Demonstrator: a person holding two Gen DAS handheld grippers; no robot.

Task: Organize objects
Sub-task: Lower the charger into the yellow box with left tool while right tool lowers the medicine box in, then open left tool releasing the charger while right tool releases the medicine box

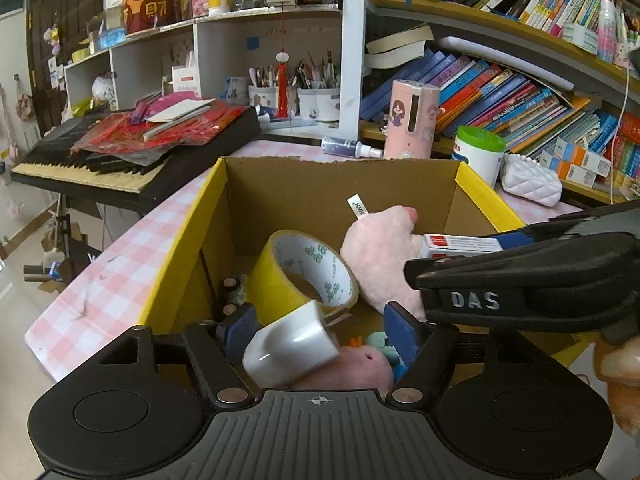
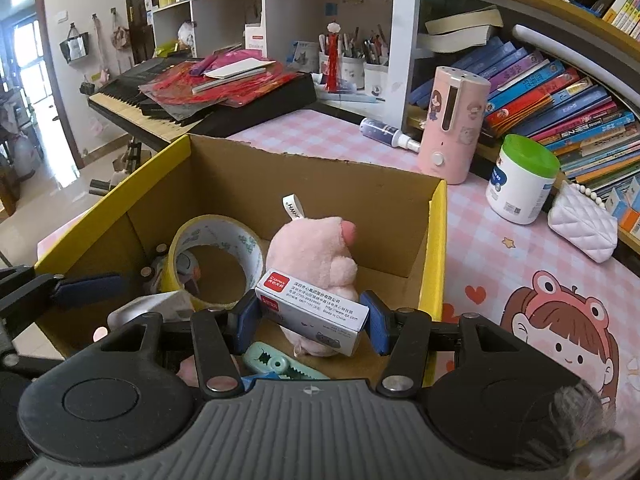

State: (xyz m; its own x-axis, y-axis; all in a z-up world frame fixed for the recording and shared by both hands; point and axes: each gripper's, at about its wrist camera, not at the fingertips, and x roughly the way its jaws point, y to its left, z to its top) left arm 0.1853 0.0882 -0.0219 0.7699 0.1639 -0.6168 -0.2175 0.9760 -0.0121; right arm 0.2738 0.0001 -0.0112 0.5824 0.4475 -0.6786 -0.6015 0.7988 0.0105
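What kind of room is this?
Probably a home study or child's room: crowded shelves of colourful books, a black electronic keyboard, and a desk with a pink checked cartoon cover.

Counted at this moment: one cardboard box (image 2: 312, 184); inside it, one yellow tape roll (image 2: 216, 256), one pink plush toy (image 2: 316, 256), one white charger plug (image 1: 292, 344). One small white carton (image 2: 316, 312) was over the box. On the table (image 2: 500, 264): one pink humidifier (image 2: 452, 124), one green-lidded tub (image 2: 520, 180), one spray bottle (image 2: 388, 132), one white quilted purse (image 2: 580, 224). One keyboard (image 2: 168, 108) stood beside.
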